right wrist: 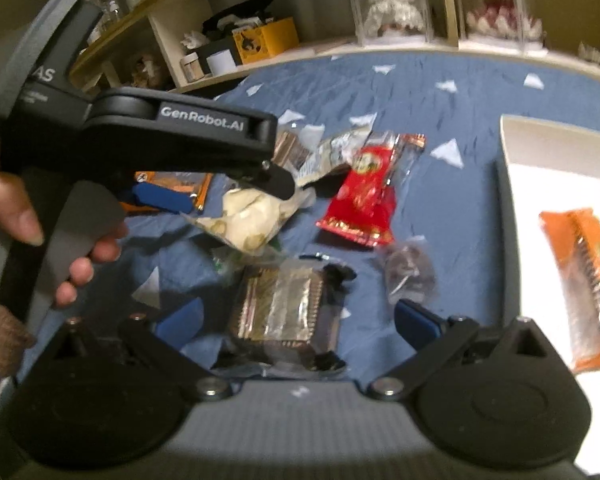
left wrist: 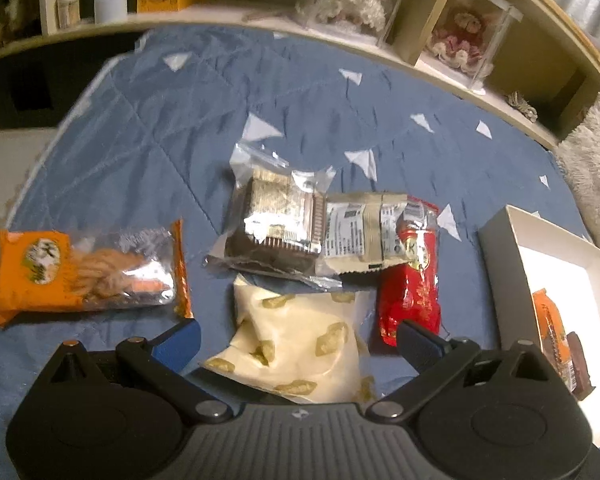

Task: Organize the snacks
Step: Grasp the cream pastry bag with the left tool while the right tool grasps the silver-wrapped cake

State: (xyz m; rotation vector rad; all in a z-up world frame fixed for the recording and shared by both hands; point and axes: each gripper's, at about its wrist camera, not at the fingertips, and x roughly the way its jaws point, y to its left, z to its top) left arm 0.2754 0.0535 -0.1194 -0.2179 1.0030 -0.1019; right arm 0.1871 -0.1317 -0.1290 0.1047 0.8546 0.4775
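Note:
Snack packets lie on a blue quilt (left wrist: 148, 128). My left gripper (left wrist: 300, 338) is open, its jaws on either side of a cream packet (left wrist: 300, 344) with green prints. Beyond it lie a clear-wrapped brown wafer packet (left wrist: 276, 224), a beige packet (left wrist: 364, 232), a red packet (left wrist: 412, 284) and, to the left, an orange packet (left wrist: 88, 268). My right gripper (right wrist: 300, 328) is open above another silver-brown wafer packet (right wrist: 284, 312). In the right wrist view the left gripper (right wrist: 236, 188) hangs over the cream packet (right wrist: 248, 220), left of the red packet (right wrist: 364, 196).
A white tray (left wrist: 516, 248) at the right holds an orange packet (left wrist: 552, 328); it also shows in the right wrist view (right wrist: 540, 148) with the orange packet (right wrist: 588, 280). A small clear dark packet (right wrist: 408, 272) lies near it. Wooden shelves (left wrist: 452, 20) with display boxes line the back.

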